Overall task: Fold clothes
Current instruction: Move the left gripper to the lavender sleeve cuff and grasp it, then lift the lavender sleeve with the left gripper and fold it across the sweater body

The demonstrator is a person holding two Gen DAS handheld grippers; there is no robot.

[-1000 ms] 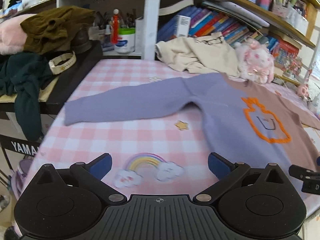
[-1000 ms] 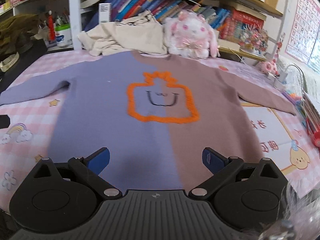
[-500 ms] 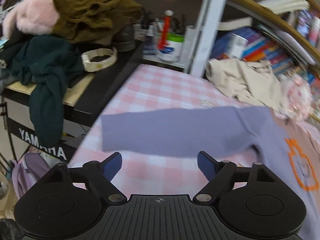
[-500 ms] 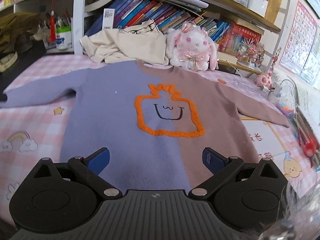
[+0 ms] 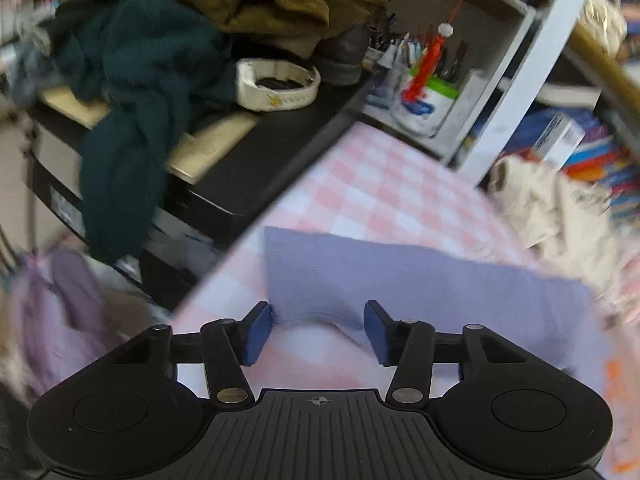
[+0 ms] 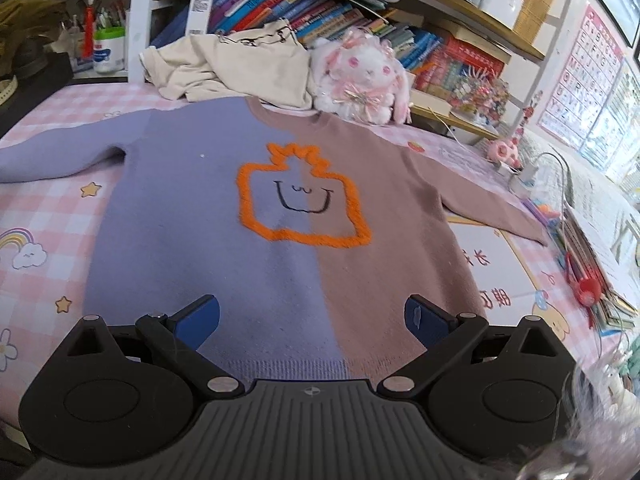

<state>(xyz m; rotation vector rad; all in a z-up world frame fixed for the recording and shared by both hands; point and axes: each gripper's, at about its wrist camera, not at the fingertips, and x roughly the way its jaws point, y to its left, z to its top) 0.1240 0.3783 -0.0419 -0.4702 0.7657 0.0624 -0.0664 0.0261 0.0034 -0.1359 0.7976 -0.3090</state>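
As tongs (image 5: 318, 330) close, sleeve cuff (image 5: 316, 280) between.

Sweater (image 6: 280, 216): knit, half lilac, half mauve-brown, orange outlined figure with drawn smile on chest. Lies flat, front up, sleeves spread wide, on pink checked worktop (image 6: 48, 216). Lilac cuff (image 5: 296, 276) slightly bunched.

A wall chart (image 6: 588, 76) shows alphabet letters in a grid — the table mat (image 6: 490, 280) bears Chinese characters.
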